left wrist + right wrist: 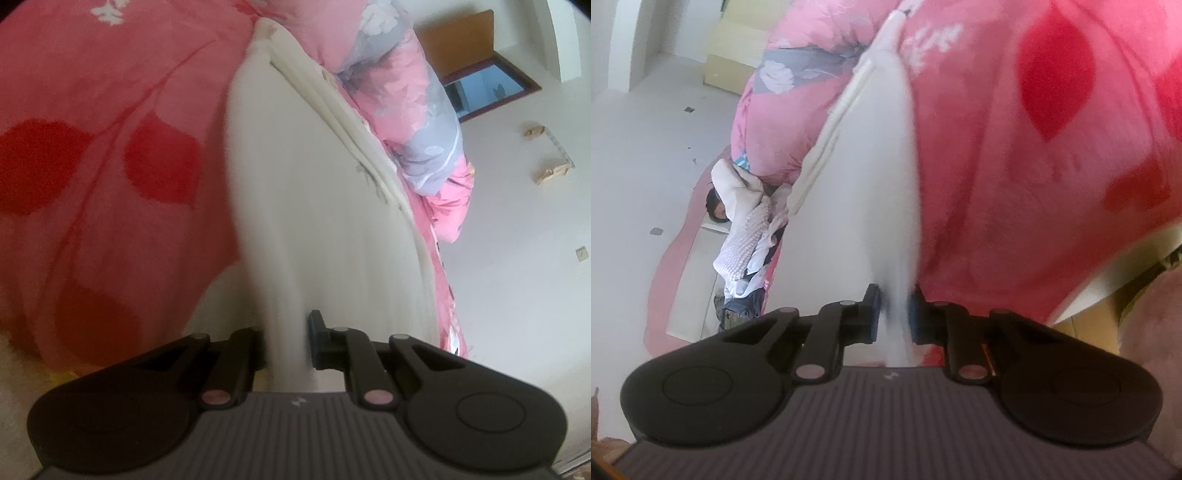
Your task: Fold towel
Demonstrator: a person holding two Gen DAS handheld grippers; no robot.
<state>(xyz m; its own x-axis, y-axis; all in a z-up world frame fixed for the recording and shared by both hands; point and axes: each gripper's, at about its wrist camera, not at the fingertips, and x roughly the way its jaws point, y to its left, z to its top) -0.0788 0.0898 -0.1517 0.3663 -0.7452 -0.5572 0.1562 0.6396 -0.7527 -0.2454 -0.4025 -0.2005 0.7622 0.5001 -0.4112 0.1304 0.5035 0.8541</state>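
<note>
A cream white towel (303, 192) stretches away from my left gripper (287, 345) over a pink bedspread. The left jaws are shut on the towel's near edge, and the cloth runs up between them. In the right wrist view the same towel (875, 177) rises from my right gripper (894, 314), whose blue-padded fingers (874, 314) pinch its near edge. The towel looks folded in layers, with a stitched hem (332, 107) along one side. Its far end lies on the bed.
The pink bedspread (110, 147) with red leaf shapes covers the bed. A rolled pink and grey quilt (417, 110) lies beside the towel. A heap of clothes (746, 229) sits at the bed's edge. Light floor (646, 147) and a wooden cabinet (461, 40) lie beyond.
</note>
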